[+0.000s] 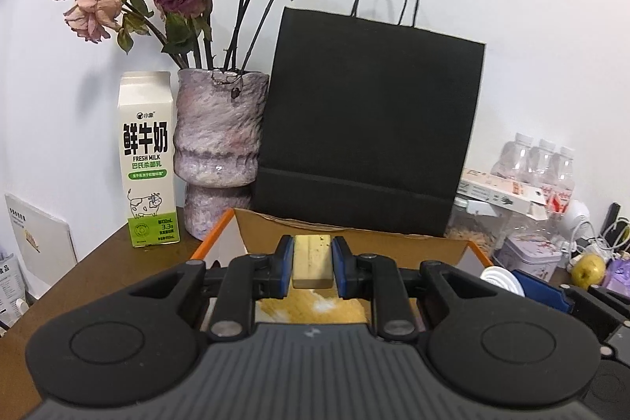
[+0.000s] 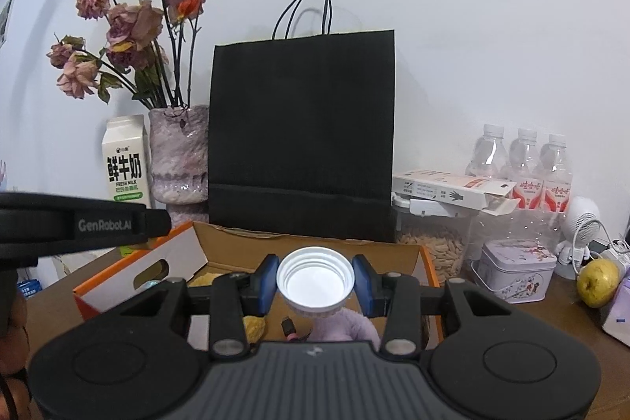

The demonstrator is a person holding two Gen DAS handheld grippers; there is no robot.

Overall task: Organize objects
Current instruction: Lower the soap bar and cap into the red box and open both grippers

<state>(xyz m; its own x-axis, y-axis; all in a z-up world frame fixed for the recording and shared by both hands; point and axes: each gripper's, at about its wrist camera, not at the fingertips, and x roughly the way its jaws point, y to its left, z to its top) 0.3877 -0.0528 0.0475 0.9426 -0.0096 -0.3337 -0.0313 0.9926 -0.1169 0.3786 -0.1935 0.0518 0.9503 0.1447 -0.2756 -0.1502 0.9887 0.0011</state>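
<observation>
item: my left gripper (image 1: 313,260), jaws pinching a pale yellow block (image 1: 312,259), held over the open cardboard box (image 1: 464,250). item: my right gripper (image 2: 315,284), jaws pinching a white ribbed cap (image 2: 314,282), hollow side toward the camera, also over the cardboard box (image 2: 427,262). item: black paper bag (image 1: 370,121), upright just behind the box. item: milk carton (image 1: 147,160) and vase (image 1: 220,148), behind the box to its left.

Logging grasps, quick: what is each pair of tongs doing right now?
Left tongs: closed on a tan rectangular block.
Right tongs: closed on a white ribbed cap, its open side toward the camera.
</observation>
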